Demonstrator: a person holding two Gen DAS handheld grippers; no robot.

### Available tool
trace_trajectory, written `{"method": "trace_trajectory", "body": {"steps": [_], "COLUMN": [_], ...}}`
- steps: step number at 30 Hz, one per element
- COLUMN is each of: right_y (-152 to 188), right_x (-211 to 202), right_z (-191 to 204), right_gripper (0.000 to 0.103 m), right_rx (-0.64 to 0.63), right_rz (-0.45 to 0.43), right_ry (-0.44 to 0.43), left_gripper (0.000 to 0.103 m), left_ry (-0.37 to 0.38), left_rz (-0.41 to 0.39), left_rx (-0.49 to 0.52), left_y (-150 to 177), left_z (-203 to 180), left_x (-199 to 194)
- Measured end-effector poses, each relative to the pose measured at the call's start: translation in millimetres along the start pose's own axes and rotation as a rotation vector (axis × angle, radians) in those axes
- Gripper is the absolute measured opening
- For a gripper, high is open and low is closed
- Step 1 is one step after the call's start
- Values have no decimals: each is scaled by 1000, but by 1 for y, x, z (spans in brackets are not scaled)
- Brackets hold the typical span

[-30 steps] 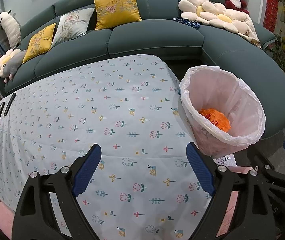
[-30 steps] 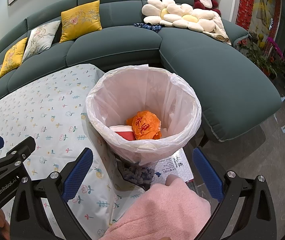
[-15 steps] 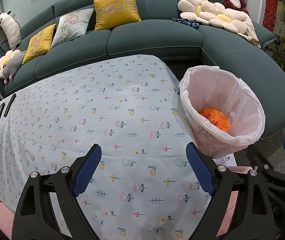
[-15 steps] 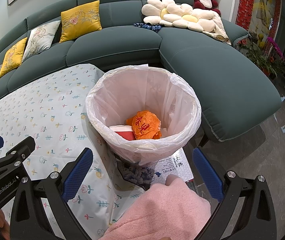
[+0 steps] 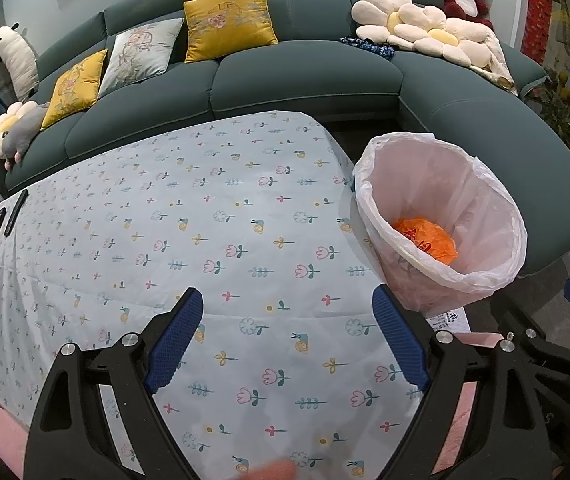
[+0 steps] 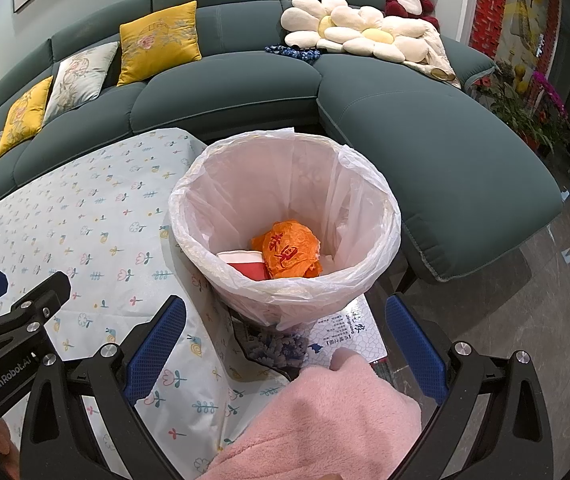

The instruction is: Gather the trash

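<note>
Here the trash bin sits just beyond the right hand-held gripper, jaws apart and empty.

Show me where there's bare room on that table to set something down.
Most of the flowered tablecloth is bare: the wide stretch between the left gripper and the sofa holds nothing. It is tight only at two edges: the dark remotes on the far left, and the right edge, where the lined trash bin stands against the table.
</note>
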State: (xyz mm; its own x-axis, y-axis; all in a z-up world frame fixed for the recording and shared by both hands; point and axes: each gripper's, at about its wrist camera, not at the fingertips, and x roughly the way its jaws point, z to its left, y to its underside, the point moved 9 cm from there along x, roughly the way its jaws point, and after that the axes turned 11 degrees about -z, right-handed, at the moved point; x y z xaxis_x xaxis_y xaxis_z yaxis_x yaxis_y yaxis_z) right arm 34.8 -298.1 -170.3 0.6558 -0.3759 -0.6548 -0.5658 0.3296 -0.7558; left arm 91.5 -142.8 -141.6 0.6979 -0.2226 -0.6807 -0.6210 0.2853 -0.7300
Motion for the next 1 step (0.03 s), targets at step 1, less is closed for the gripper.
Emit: {"method": "trace_trajectory", "body": {"steps": [1], "right_y": [0], "right_x": [0], "right_z": [0], "right_gripper": [96], "right_rx": [1], "right_rz": [1], "right_ry": [0], "left_gripper": [83], "left_ry": [1], "left_rz": [2], "left_rx": [0], "left_y": [0], "left_z": [0], "left_x": [0]}}
